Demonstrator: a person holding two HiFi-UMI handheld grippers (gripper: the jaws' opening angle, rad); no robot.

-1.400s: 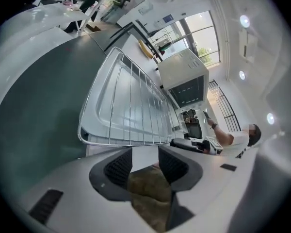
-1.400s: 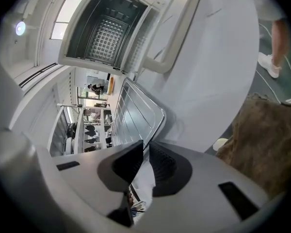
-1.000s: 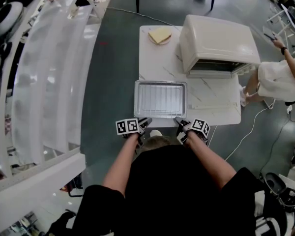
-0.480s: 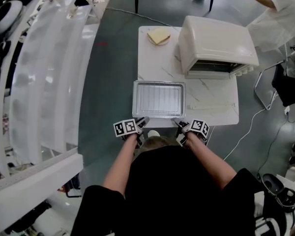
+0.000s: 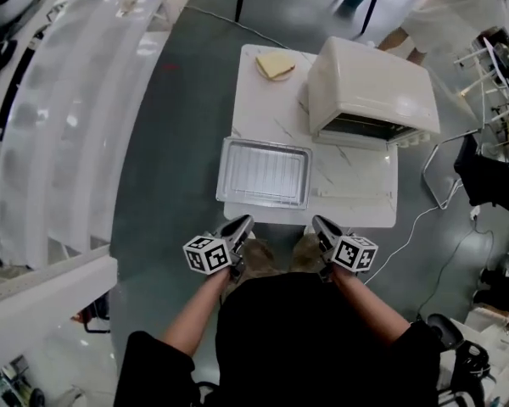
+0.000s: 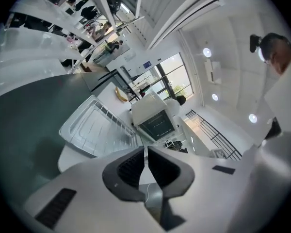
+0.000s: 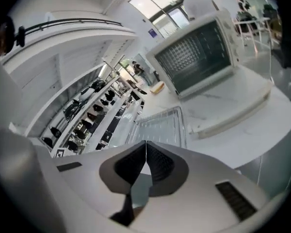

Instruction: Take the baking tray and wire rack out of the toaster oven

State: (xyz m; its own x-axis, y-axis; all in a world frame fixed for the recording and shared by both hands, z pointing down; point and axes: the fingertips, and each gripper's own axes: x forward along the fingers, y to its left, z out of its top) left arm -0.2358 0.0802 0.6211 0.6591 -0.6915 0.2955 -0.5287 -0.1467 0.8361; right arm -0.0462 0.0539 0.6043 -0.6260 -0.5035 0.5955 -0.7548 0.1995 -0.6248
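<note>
Having just closed empty, left tool (image 5: 243, 222) and right tool (image 5: 319, 223) hover short of tray (image 5: 263, 173).

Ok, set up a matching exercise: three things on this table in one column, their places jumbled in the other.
Things:
1 tray
2 toaster oven
3 bread

Places:
a far left corner of the table
b near left part of the table
c far right part of the table

Pairs: 1-b; 2-c; 3-a
</note>
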